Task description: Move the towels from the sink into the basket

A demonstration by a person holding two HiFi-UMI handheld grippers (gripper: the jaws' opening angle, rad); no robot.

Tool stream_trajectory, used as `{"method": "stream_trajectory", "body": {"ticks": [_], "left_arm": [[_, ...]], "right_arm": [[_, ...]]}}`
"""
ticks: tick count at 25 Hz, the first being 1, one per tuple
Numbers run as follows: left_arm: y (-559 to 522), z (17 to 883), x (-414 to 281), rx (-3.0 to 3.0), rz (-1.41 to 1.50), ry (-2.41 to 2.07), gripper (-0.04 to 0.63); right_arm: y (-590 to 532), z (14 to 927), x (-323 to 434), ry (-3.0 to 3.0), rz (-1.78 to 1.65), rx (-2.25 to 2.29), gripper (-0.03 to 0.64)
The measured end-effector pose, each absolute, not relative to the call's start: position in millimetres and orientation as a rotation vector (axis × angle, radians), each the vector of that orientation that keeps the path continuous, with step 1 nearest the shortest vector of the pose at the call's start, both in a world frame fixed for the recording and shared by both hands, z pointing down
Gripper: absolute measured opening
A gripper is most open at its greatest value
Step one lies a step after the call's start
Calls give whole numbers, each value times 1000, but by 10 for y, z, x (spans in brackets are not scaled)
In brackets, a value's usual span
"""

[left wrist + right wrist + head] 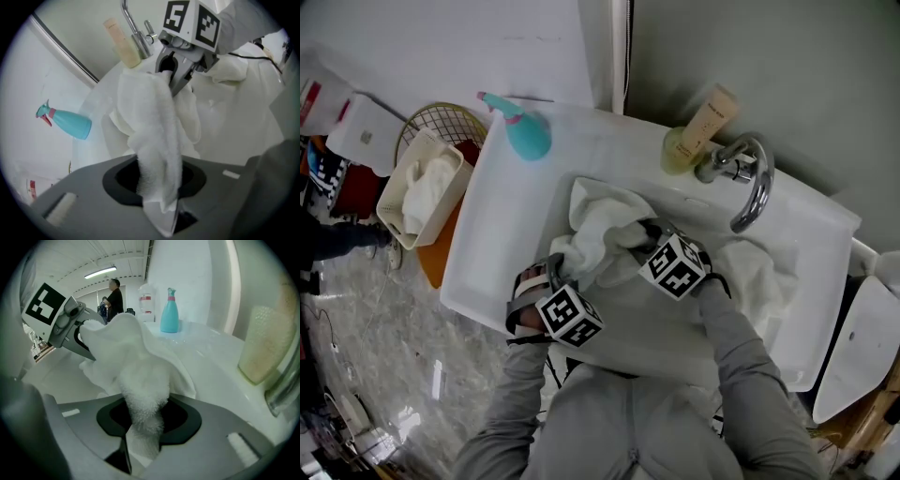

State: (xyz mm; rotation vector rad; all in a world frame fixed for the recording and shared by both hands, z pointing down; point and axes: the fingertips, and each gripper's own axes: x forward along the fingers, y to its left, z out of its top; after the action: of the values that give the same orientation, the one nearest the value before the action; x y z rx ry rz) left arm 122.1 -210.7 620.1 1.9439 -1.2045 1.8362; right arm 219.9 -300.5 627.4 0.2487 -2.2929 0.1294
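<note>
Head view, sink [502, 234]: a white basin fills the middle of the frame. A tap [753, 187] stands at its upper right and a teal spray bottle [525, 131] lies on the ledge at upper left.
Held towel [598, 217]: white terry cloth, bunched and raised over the left half of the basin, strung between both tools. It is above the sink and not yet near the basket.
Second towel [761, 272]: crumpled in the right part of the basin, just beside the right forearm.
Basket [391, 192]: white and rectangular, at the left of the frame on an orange surface, apart from the sink's left edge. A white towel [427, 187] already lies in it.
Left gripper [555, 270]: jaws clamped on a thick fold; in the left gripper view the cloth fills the gap between them.
Right gripper [645, 231]: likewise closed on another fold of the same towel.
Handling: it looks soft, limp and light, though whether it is damp cannot be told. It should sag and trail rather than hold a shape.
Where to hold: a thick gathered fold, as both tools have now, looks the surest hold. Loose corners could catch on the tap or the rim during the carry to the left.
</note>
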Motion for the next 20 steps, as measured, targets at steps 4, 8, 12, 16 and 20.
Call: {"method": "stream_trajectory", "body": {"ticks": [4, 8, 12, 16, 20], "left_arm": [[-2108, 5843, 1194, 1962, 1745, -1345, 187], [-2040, 5412, 1107, 1948, 1642, -1522, 187], [-1997, 4968, 928, 1914, 1530, -1718, 187], [-1811, 4577, 642, 1845, 1425, -1873, 187], [-1577, 4266, 263, 1759, 1404, -2005, 187]], "right_arm": [[-2968, 5875, 2211, -2380, 92, 297, 130], [-2894, 5413, 2189, -2471, 49, 336, 130], [-2888, 4922, 2037, -2566, -20, 357, 132], [-2734, 4525, 1760, -2638, -96, 327, 132], [-2530, 4215, 1382, -2689, -178, 274, 132]]}}
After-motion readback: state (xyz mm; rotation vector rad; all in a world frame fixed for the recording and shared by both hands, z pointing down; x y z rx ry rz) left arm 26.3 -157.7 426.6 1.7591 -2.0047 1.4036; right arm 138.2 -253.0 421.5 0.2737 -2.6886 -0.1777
